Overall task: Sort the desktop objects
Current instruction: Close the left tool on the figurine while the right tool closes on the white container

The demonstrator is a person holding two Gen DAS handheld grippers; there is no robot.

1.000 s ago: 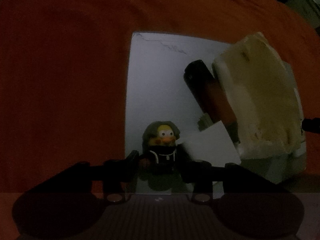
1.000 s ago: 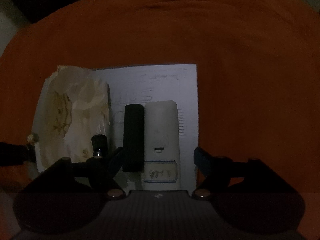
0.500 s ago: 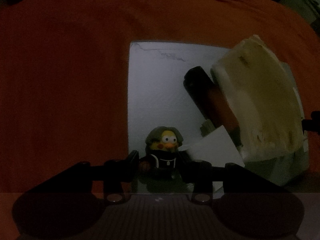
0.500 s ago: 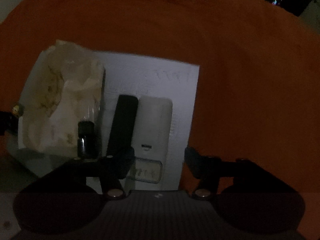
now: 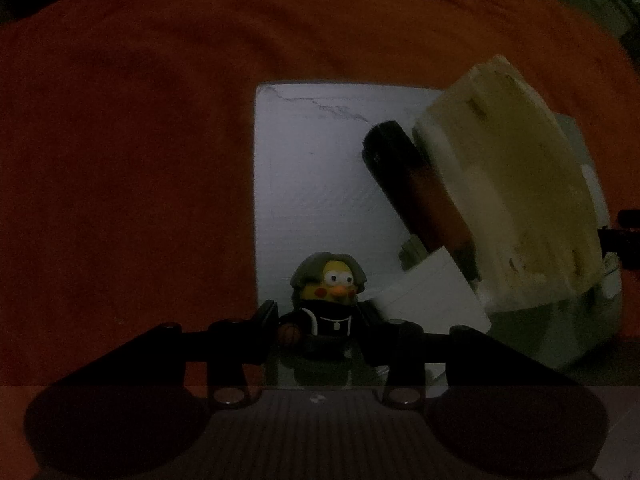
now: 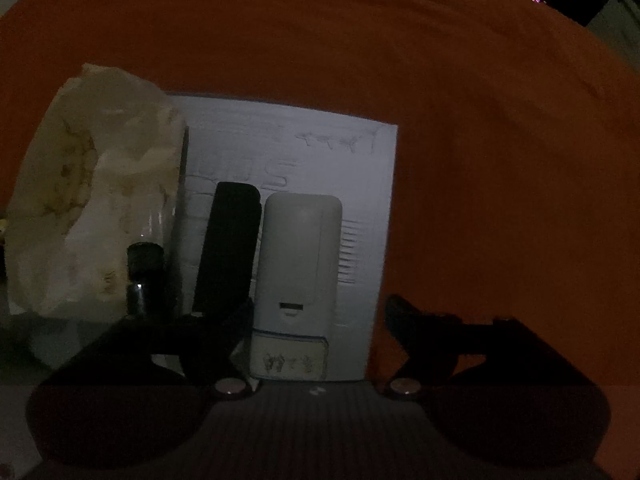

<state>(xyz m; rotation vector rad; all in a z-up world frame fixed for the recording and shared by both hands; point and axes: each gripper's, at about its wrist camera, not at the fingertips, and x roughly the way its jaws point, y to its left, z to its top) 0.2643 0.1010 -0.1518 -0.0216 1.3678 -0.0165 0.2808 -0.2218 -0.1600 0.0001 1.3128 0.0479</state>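
- Black plastic makes both claws. The left claw (image 5: 316,320), at the lower middle of its view, is clamped on a small duck figure (image 5: 326,300); each pad presses one side of its dark body.
- The figure looks like hard moulded plastic, with a yellow head, grey hair and a black hooded top. It stands upright at the lower edge of the white paper sheet (image 5: 312,184), probably because the sheet is the place where the things are collected.
- The right claw (image 6: 316,320) has its jaws apart; they have just been opening. The white remote (image 6: 296,272) lies between them, but the pads do not press on it. I think it is either just set down or about to be taken.
- The remote is smooth, matt and long, with rounded upper corners and a label at its lower end. Just to its left lies a black flat bar (image 6: 228,244), side by side with it, which looks like deliberate sorting.
- Further left in the same view stands a small dark bottle (image 6: 144,276), and behind it a crumpled, pale, partly clear plastic bag (image 6: 88,192).
- Under everything is an orange cloth (image 6: 500,160), soft and slightly wrinkled, which covers the table.
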